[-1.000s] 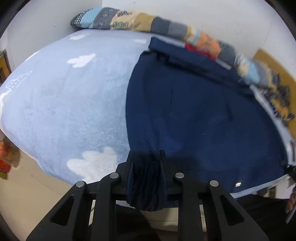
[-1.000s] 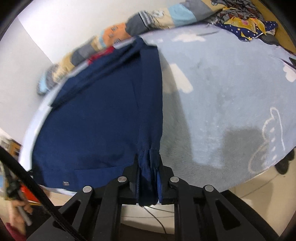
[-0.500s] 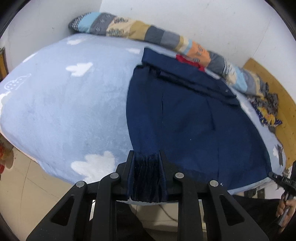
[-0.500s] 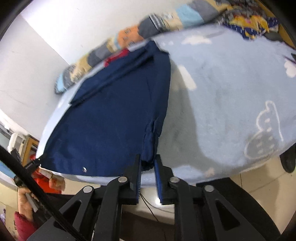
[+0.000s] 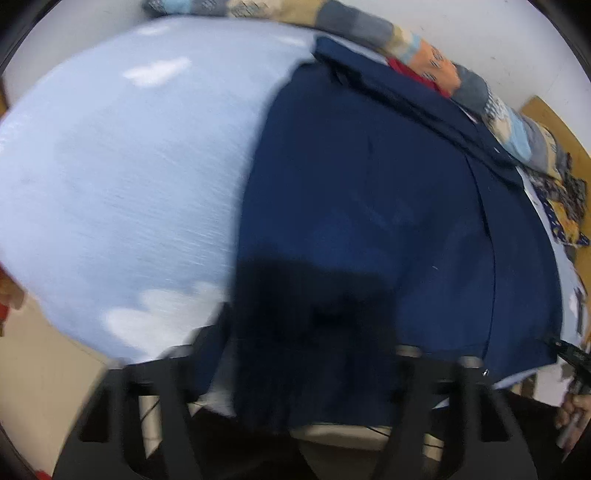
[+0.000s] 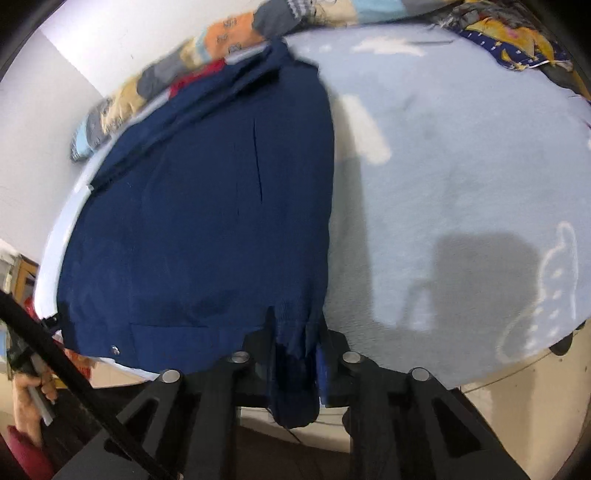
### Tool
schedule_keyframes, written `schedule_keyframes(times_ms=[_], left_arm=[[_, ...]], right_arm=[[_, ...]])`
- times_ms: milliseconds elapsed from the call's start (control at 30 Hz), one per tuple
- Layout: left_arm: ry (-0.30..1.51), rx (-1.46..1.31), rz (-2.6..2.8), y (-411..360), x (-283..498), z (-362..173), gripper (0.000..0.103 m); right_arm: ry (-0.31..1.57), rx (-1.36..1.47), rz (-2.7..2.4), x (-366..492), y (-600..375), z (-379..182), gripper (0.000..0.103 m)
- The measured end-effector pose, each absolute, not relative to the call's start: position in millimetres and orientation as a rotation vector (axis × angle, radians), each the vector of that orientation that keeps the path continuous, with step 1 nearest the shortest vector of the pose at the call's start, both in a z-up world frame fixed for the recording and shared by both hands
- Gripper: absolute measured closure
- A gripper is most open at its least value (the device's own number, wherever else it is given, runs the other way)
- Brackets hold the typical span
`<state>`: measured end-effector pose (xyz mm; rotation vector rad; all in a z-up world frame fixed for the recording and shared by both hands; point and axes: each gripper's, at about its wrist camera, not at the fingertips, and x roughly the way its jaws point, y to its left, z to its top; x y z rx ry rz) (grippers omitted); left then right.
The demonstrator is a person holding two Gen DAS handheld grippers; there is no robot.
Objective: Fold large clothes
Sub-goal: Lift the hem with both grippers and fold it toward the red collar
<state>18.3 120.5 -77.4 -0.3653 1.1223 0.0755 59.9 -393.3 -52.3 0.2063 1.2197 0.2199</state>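
The navy garment is lying flat on the bed, hem at its near edge. The left claw is opening, cloth still between; the right claw is pinching the hem. Likely next: releasing, regrasping for a fold.

The navy garment is a smooth, matt woven cloth with stitched seams and one small shiny metal snap near its hem. Under it the pale blue blanket looks like soft, fuzzy fleece — matt, with white cloud shapes in the pile. Along the wall lies a patchwork quilt of printed cotton-like cloth. The right gripper is matt black plastic with round, bright metal bolt heads. The left gripper shows the same black plastic — blurred. The wall is flat white paint.
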Motion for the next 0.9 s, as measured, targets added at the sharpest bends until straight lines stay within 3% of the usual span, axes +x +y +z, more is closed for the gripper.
schedule_keyframes(times_ms=[33, 67, 100, 500, 900], left_arm=[[1.108, -0.324, 0.087, 116, 19, -77, 0.057], [1.096, -0.307, 0.088, 114, 19, -74, 0.075], [1.081, -0.303, 0.071, 111, 18, -70, 0.082], [0.863, -0.364, -0.022, 115, -41, -5, 0.084], [0.748, -0.415, -0.063, 135, -28, 40, 0.084]], right_arm=[[1.221, 0.190, 0.211, 60, -391, -55, 0.087], [1.216, 0.187, 0.205, 60, -389, -56, 0.088], [1.204, 0.201, 0.208, 59, -390, -54, 0.089], [1.002, 0.411, 0.443, 1, -408, 4, 0.090], [0.909, 0.567, 0.585, 7, -408, 46, 0.090]])
